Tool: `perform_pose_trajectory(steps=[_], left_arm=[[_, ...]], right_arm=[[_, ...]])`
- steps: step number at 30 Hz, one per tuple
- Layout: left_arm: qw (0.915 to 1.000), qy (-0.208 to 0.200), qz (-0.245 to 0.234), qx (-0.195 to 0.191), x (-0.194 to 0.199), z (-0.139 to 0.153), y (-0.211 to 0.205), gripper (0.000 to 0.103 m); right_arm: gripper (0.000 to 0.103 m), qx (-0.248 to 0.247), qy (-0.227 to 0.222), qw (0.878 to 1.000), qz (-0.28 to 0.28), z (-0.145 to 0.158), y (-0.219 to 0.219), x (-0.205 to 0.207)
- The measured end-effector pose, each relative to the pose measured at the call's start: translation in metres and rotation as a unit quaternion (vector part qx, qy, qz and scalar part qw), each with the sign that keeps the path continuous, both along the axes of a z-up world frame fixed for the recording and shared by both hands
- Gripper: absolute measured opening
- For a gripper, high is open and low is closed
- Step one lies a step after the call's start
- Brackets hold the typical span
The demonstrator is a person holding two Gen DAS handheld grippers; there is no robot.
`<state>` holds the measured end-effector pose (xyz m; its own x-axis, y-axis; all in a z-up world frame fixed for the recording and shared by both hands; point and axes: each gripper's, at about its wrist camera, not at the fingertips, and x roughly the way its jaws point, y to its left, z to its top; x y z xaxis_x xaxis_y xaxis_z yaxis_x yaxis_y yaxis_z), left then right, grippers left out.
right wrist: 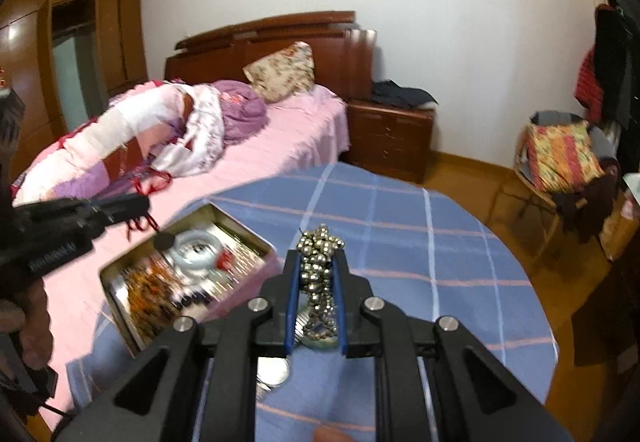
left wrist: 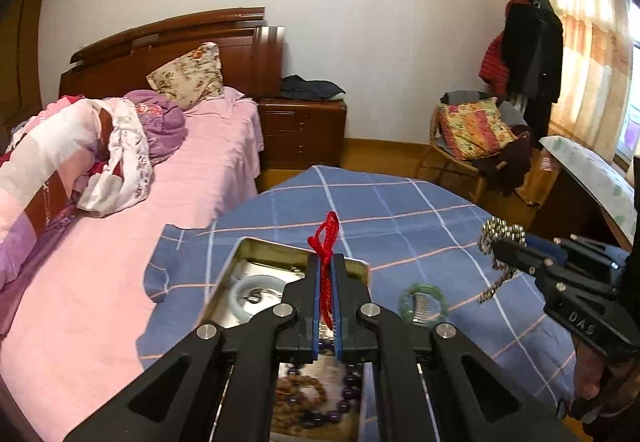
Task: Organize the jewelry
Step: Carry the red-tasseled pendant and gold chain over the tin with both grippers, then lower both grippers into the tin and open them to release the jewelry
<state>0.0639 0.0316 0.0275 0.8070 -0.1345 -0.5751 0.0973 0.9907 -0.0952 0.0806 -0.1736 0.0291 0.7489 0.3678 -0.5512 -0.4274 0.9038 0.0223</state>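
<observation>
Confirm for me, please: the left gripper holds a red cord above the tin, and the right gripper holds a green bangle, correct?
Not quite. The right gripper holds a silver bead chain, as the right wrist view shows; the green bangle lies on the blue cloth. The left gripper does hold the red cord above the tin.

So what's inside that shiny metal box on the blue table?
Inside the metal tin lie a pale white bangle, brown wooden beads and dark purple beads. The left gripper, clamping a red cord, covers the middle, so anything there stays hidden.
</observation>
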Motion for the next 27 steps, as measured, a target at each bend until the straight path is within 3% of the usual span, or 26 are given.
perform_pose_trajectory(steps=[9,27], left_arm=[[0.9994,0.019,0.028,0.004,0.013,-0.015,0.025,0.003],[0.9966,0.066,0.048,0.01,0.038,-0.04,0.04,0.004]], right_arm=[[0.018,0.024,-0.004,0.998,0.054,0.004,0.047,0.008],[0.018,0.007,0.041,0.996,0.085,-0.036,0.095,0.033]])
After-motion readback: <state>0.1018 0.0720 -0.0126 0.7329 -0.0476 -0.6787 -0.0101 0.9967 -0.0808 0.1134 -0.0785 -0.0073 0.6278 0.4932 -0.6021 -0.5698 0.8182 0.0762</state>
